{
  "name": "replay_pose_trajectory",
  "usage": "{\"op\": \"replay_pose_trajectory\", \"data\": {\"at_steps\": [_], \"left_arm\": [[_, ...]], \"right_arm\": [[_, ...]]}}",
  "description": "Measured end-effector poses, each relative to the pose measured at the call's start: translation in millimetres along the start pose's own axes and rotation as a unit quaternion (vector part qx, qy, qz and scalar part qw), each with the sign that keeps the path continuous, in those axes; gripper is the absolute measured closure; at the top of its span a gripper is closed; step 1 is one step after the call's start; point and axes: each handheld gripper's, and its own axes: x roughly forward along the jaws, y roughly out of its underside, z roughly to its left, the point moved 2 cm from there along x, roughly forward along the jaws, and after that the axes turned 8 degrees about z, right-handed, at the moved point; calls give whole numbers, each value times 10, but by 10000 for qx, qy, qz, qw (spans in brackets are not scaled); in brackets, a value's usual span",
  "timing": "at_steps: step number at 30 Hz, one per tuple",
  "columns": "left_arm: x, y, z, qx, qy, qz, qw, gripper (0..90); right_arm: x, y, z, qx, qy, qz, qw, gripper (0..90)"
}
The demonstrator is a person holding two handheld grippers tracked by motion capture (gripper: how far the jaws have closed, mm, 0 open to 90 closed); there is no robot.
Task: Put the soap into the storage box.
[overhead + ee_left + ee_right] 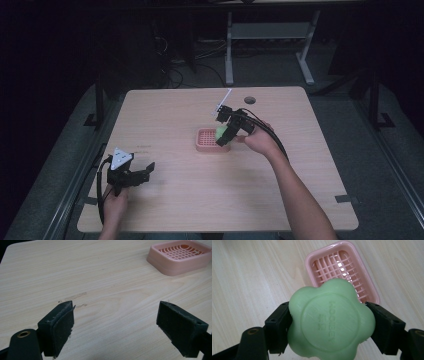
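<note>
The table (200, 200) is a light wood-grain surface with rounded corners and a round hole near its far edge. A faint scuff mark (75, 296) lies on the wood ahead of the left gripper.

The left gripper (141, 172) rests low over the near left part of the table, well apart from the dish, held by the person's left hand (114, 205). Its jaws stand wide apart with bare wood between them; the pads (62, 327) grip nothing.

The right gripper (223, 136) is held by the person's right hand (257, 141) above the dish, tilted down toward it. Its jaws are closed against two opposite sides of the soap.

The soap dish (342, 270) is pink, rectangular, with a slatted grid floor. It sits near the table's centre.

The soap (330, 320) is pale green and flower-shaped with embossed lettering on its flat face. It is clamped between the right jaws, above the near end of the dish; whether it touches the dish cannot be told.
</note>
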Motion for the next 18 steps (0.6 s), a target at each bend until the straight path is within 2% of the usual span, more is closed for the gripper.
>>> {"op": "replay_pose_trajectory", "data": {"at_steps": [7,9,11,18], "left_arm": [[6,-4,-3,-19,-4,-14,10000,141],[-1,-3,2,38,-20,19,10000,142],[-2,-4,3,44,-22,17,10000,142],[1,-7,4,14,-18,24,10000,141]], "right_arm": [[39,-121,-29,29,32,89,10000,256],[55,-167,-38,31,45,83,10000,256],[91,-221,-61,84,-15,82,9999,256],[203,-353,-87,107,10,180,9998,255]]}}
